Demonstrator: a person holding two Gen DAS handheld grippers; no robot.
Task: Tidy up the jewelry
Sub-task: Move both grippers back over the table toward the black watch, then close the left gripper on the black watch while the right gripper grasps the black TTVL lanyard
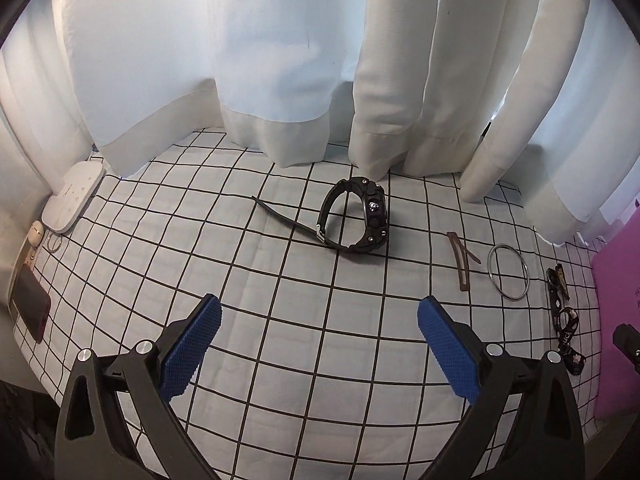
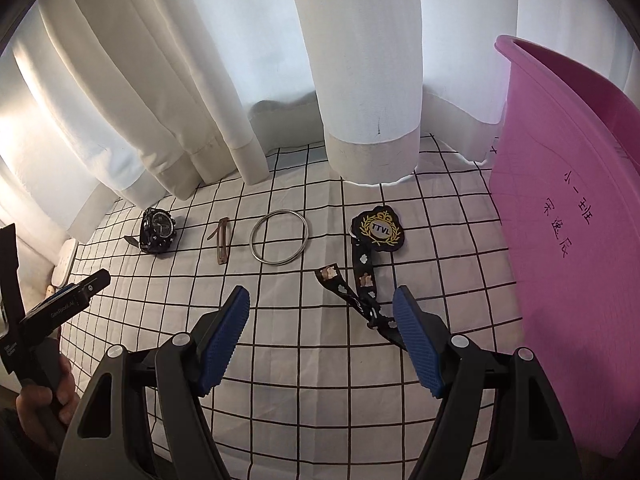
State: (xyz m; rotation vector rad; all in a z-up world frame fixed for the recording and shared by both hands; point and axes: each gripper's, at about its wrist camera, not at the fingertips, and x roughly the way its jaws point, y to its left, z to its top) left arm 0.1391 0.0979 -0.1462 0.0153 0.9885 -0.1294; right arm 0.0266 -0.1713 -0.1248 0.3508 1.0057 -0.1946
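A black wristwatch (image 1: pixel 360 216) stands on its side on the checked cloth, straight ahead of my open, empty left gripper (image 1: pixel 318 316). It also shows in the right wrist view (image 2: pixel 157 230). To its right lie a brown hair clip (image 1: pixel 461 260) (image 2: pixel 222 242), a silver bangle (image 1: pixel 509 272) (image 2: pixel 279 237) and a black lanyard with a TTVL badge (image 2: pixel 377 230) (image 1: pixel 564 316). My right gripper (image 2: pixel 320 308) is open and empty, just short of the lanyard strap. A pink bin (image 2: pixel 568 216) stands at the right.
White curtains (image 1: pixel 280 60) hang along the back of the cloth. At the far left are a white device (image 1: pixel 74 200), a small ring (image 1: pixel 53 244) and a dark phone (image 1: pixel 30 308). The left gripper's body and the hand holding it (image 2: pixel 52 320) appear at the right view's left edge.
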